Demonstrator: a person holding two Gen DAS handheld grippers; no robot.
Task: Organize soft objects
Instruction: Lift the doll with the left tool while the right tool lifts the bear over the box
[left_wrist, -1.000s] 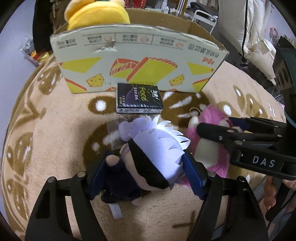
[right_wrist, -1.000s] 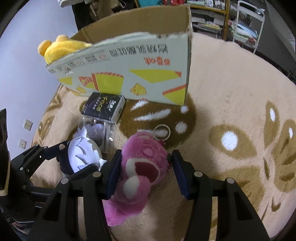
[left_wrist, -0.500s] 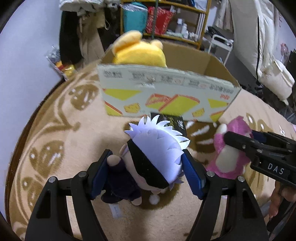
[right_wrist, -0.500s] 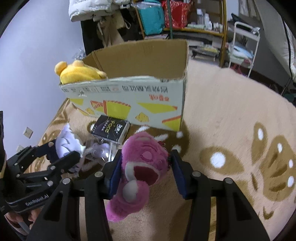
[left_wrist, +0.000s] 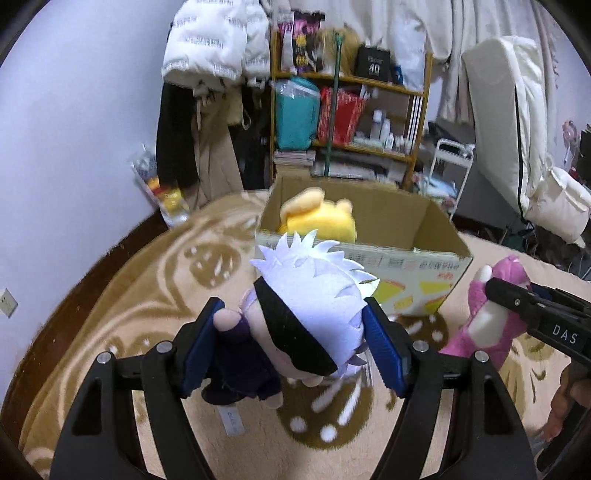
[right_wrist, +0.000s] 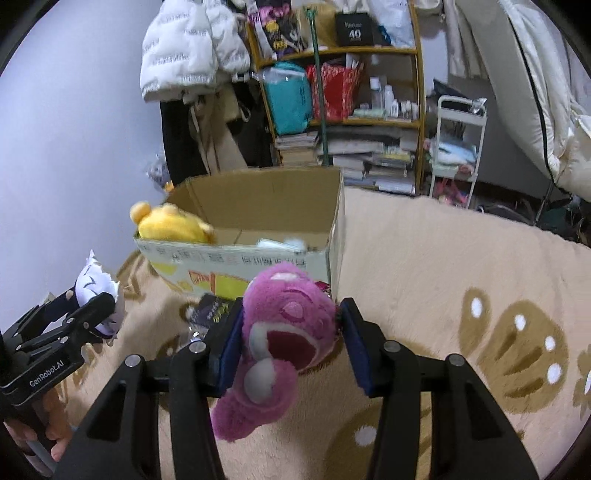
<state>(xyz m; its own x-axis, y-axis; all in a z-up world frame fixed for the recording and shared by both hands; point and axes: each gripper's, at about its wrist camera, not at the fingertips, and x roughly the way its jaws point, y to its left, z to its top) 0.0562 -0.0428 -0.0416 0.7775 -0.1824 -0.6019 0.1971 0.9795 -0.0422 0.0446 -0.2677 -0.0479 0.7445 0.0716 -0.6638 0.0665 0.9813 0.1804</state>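
Observation:
My left gripper (left_wrist: 291, 347) is shut on a white-haired doll (left_wrist: 314, 295) with a black blindfold and dark clothes, held above the rug. My right gripper (right_wrist: 290, 345) is shut on a pink plush bear (right_wrist: 284, 332), also lifted off the rug. An open cardboard box (left_wrist: 436, 236) stands ahead of both, with a yellow plush (left_wrist: 317, 218) inside at its left end. In the right wrist view the box (right_wrist: 258, 206) and yellow plush (right_wrist: 170, 225) show too, with the doll (right_wrist: 96, 288) at far left. The pink bear (left_wrist: 484, 321) shows at right in the left wrist view.
A dark tissue pack (right_wrist: 214, 310) lies on the beige patterned rug (right_wrist: 443, 266) in front of the box. A cluttered wooden shelf (left_wrist: 347, 122), hanging coats (left_wrist: 207, 55) and a white cart (right_wrist: 458, 147) stand behind the box. Bedding (left_wrist: 517, 122) leans at right.
Both grippers have lifted their toys off the rug and risen, so the box's open top and the room behind it now show.

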